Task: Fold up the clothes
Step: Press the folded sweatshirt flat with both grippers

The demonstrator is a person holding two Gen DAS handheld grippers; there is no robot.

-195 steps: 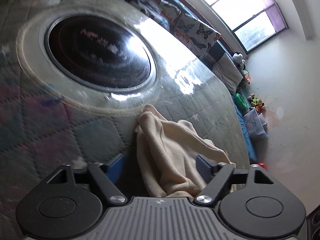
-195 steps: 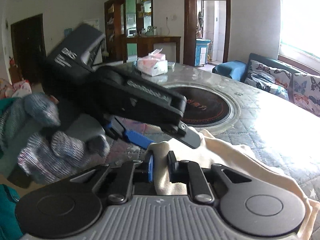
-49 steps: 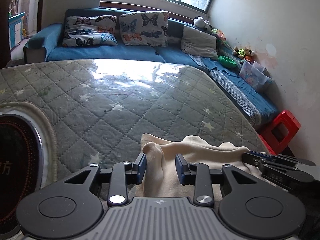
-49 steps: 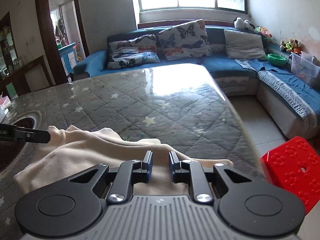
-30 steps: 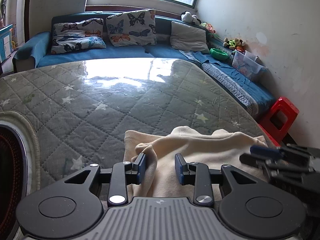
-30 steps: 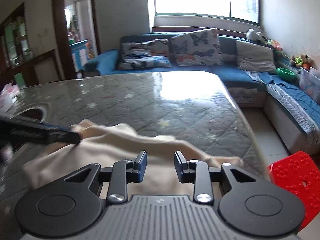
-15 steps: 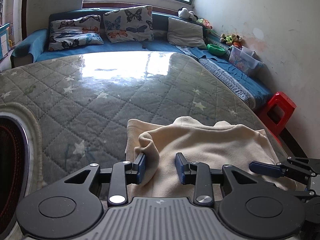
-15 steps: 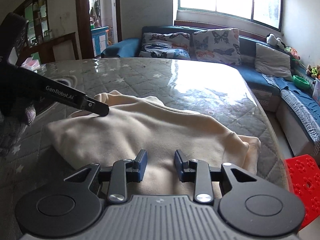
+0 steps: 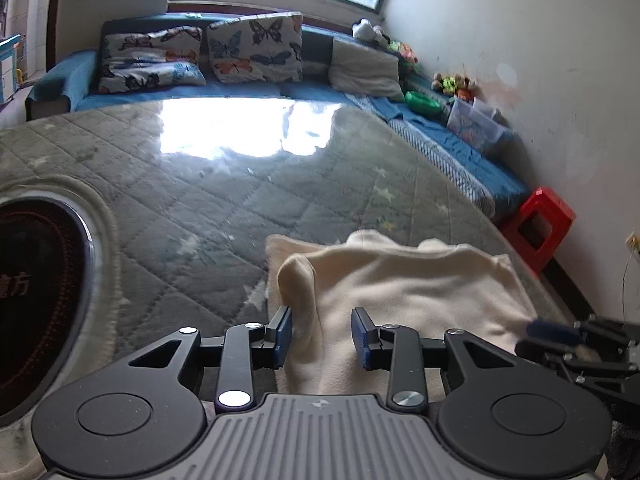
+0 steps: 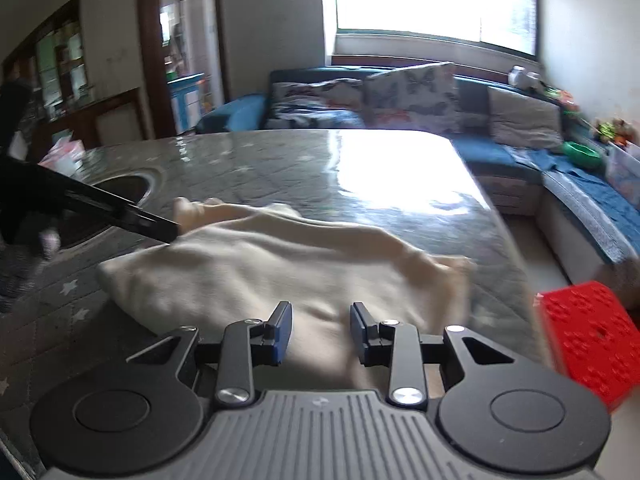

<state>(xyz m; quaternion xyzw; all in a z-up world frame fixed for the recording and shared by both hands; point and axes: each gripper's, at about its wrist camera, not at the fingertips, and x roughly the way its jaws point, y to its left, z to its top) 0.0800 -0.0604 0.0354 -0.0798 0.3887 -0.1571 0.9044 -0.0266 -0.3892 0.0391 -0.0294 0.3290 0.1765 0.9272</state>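
Note:
A cream fleece garment point(image 9: 400, 280) lies spread near the right edge of the quilted grey table point(image 9: 240, 184). My left gripper point(image 9: 322, 330) sits low over the garment's near left part, jaws apart. A raised fold point(image 9: 298, 280) leans on the left pad, but the pads do not pinch it. My right gripper point(image 10: 320, 330) is also open over the garment point(image 10: 260, 264), which passes loosely under its fingers. The right gripper's blue tip point(image 9: 560, 332) shows at the garment's right edge. In the right wrist view, the left gripper point(image 10: 160, 228) touches the cloth's far left corner.
A dark round inset point(image 9: 36, 280) is set into the table at the left. A red stool point(image 10: 592, 328) stands on the floor past the table's right edge. A blue sofa point(image 9: 240, 92) with cushions runs behind. A gloved hand point(image 10: 24, 264) holds the left gripper.
Both grippers have slid along the table and both views have swung. The garment now lies flatter and wider in front of the right gripper. Neither gripper's jaw gap has visibly changed.

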